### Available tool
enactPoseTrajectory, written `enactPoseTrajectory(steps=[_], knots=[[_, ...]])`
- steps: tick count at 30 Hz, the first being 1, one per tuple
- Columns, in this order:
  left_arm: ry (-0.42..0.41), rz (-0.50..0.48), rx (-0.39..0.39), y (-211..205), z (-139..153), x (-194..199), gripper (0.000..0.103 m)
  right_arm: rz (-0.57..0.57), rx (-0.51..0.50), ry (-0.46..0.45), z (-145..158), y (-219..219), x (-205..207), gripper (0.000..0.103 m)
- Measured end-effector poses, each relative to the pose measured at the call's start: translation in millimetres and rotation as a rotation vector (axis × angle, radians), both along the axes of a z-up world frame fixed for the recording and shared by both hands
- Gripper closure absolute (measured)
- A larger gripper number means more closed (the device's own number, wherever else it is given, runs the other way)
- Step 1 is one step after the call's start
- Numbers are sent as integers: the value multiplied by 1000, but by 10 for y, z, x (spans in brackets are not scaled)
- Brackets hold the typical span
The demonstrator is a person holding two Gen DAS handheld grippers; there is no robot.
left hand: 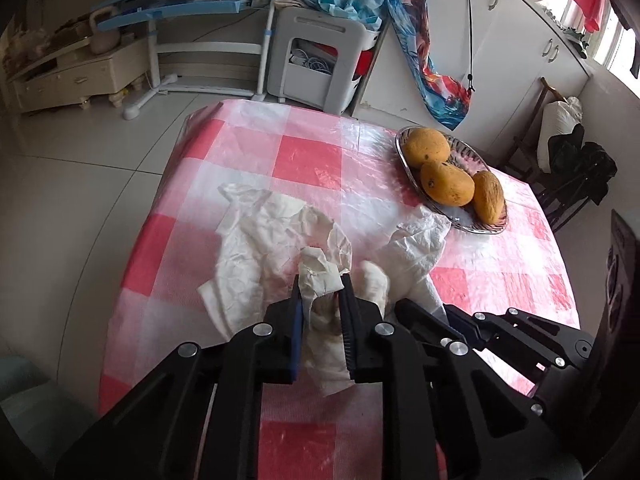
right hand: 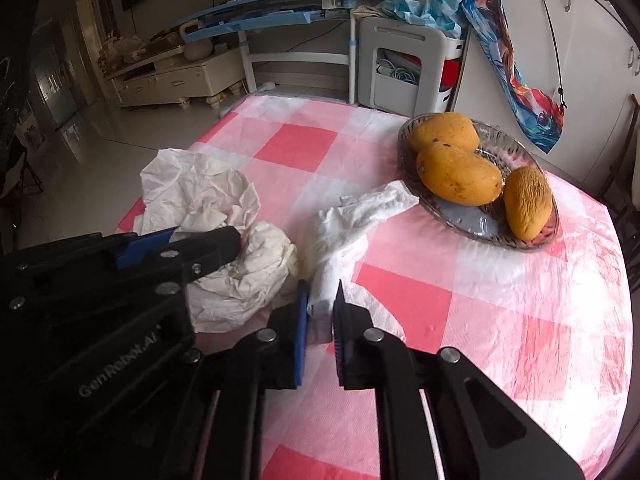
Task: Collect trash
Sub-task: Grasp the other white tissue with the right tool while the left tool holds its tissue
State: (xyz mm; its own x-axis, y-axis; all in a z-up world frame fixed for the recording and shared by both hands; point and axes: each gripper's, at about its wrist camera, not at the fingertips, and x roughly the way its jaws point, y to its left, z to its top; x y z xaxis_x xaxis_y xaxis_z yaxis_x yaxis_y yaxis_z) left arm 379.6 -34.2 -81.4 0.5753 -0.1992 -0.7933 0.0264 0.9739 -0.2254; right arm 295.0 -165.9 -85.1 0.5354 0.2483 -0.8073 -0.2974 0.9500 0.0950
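A home living room: checked tabletop (right hand: 500,304) with mango bowl (right hand: 472,220), blue desk (right hand: 280,4), TV cabinet (right hand: 172,80), tiled floor (left hand: 80,184).

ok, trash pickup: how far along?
Early. Nothing looks collected: no bin in view. In hand: left gripper is shut on a crumpled tissue; right gripper is shut on the end of a second tissue that reaches toward the fruit dish. Left: a larger wad lies on the table, then dropping it all somewhere.
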Motion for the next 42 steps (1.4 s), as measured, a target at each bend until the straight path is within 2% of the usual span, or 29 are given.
enactPoseTrajectory(steps=[4,9,13,17,21,22,23,24,25,27,30,31,33,34,35,36,37,39,42], knots=[[-20,2,-44,76,151,-283,88,-47,68,26,81,-294,-185,96],[-54,-3,-112,179,304,-766,88,-100,158,6,286,-583,-468,96],[-92,-16,-94,170,392,-1137,88,-117,227,-8,390,-666,-770,96],[-118,-26,-66,151,426,-1466,88,-104,211,-55,486,-629,-1095,96],[-109,-19,-60,182,397,-1744,88,-102,126,-70,461,-584,-1121,94],[-105,-16,-59,193,389,-1798,88,-104,109,-72,453,-564,-1092,79],[-102,-12,-61,209,383,-1857,88,-109,91,-82,446,-532,-1057,45],[-100,-9,-65,226,370,-1903,88,-117,63,-104,435,-491,-1030,30],[-99,-5,-68,237,362,-1933,88,-107,30,-123,414,-438,-979,22],[-97,-4,-68,235,348,-1995,88,-84,-22,-106,325,-319,-832,22],[-94,-10,-62,212,319,-2070,88,-110,-68,-68,126,-280,-608,22],[-91,-11,-60,203,307,-2078,88,-129,-66,-46,47,-311,-527,23],[-84,-12,-61,192,284,-2085,88,-149,-52,2,-95,-389,-445,42],[-79,-12,-63,183,275,-2080,88,-154,-54,-21,-99,-420,-463,54],[-78,-13,-66,169,273,-2072,88,-143,-58,-18,-99,-429,-458,70],[-79,-18,-68,147,278,-2064,88,-120,-54,-10,-91,-424,-462,80],[-82,-22,-67,126,283,-2062,88,-101,-57,-5,-90,-418,-475,96],[-87,-33,-59,82,293,-2077,88,-90,-57,-6,-93,-432,-534,99],[-94,-34,-46,64,308,-2140,87,-99,18,-12,17,-495,-705,100]])
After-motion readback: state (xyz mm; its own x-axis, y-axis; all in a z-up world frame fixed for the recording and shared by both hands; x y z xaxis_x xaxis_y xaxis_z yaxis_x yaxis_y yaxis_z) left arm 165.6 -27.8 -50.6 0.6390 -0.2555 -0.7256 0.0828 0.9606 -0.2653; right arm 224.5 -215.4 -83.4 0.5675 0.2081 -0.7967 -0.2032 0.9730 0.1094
